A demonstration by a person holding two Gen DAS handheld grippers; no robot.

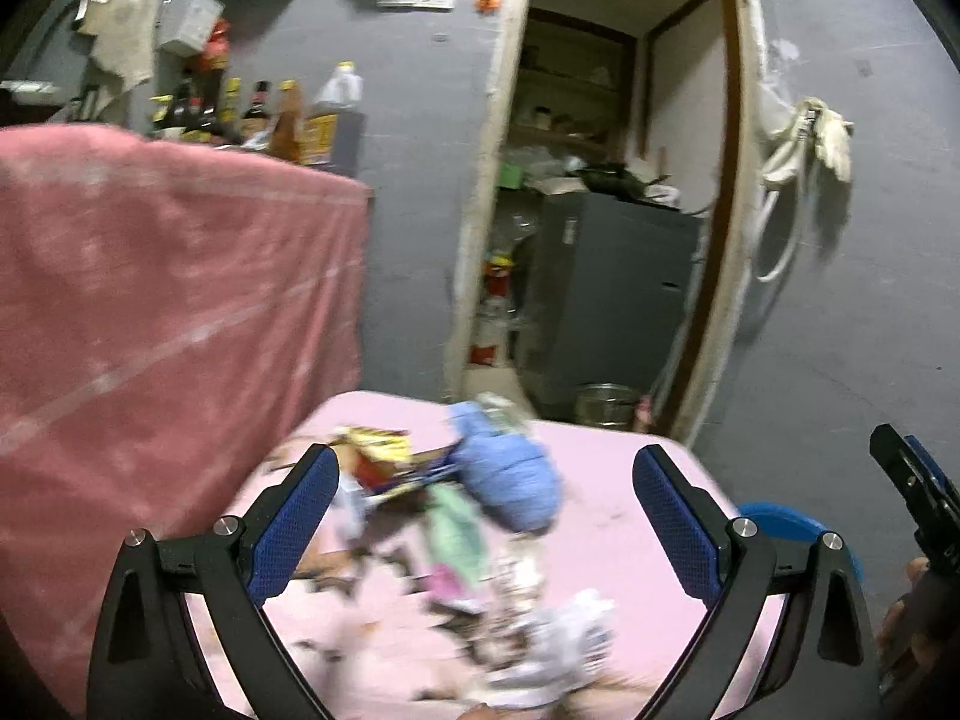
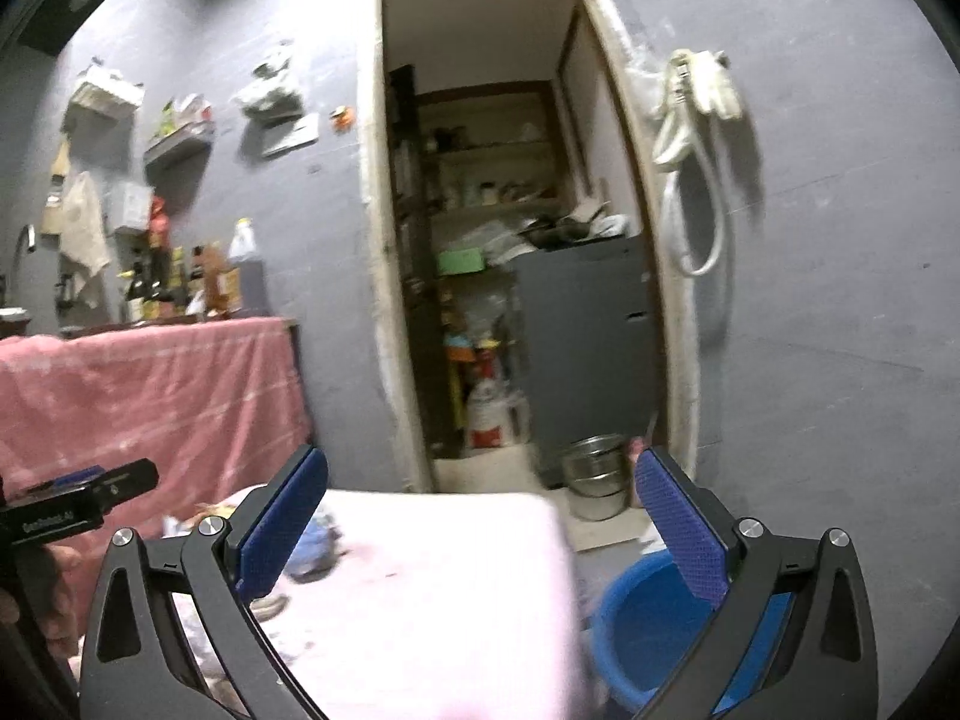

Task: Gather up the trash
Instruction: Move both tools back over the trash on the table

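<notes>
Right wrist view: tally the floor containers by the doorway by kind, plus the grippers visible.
Blue plastic basin: 1
Stacked steel pots: 1 stack; the number of pots in it is too blurred to tell
Grippers: 2, the right gripper with jaws wide and nothing between them, and the left gripper at the frame's left edge
Total: 4

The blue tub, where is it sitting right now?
The blue tub sits on the floor at the lower right of the right wrist view, just past the pink table's right edge and below the steel pots by the doorway.
</notes>
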